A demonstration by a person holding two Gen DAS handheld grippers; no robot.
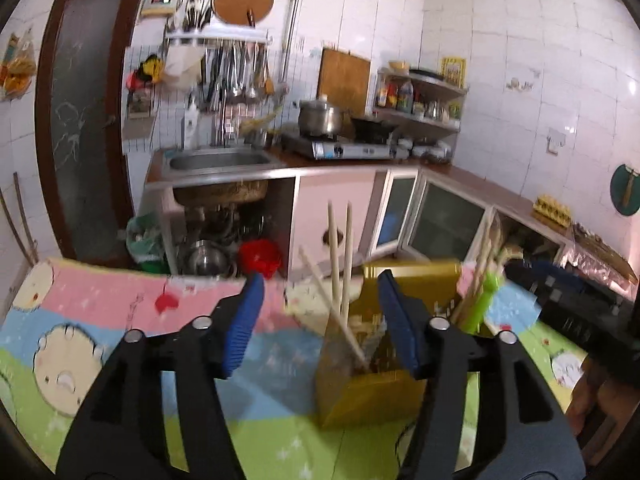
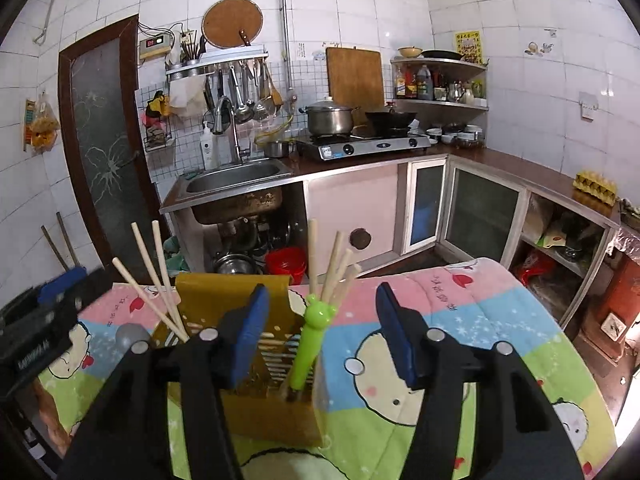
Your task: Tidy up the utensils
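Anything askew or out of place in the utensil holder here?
Mostly tidy. In the yellow holder the chopsticks splay: three on the left lean outward, and the right bunch fans apart beside the green frog-topped utensil. Nothing is spilled on the blanket. Both tools, left and right, are open and hold nothing.

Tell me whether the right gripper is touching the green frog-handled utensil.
Apart. The right wrist view shows the right gripper open, and the green frog-handled utensil stands in the yellow utensil holder between its fingers, clear of both pads.
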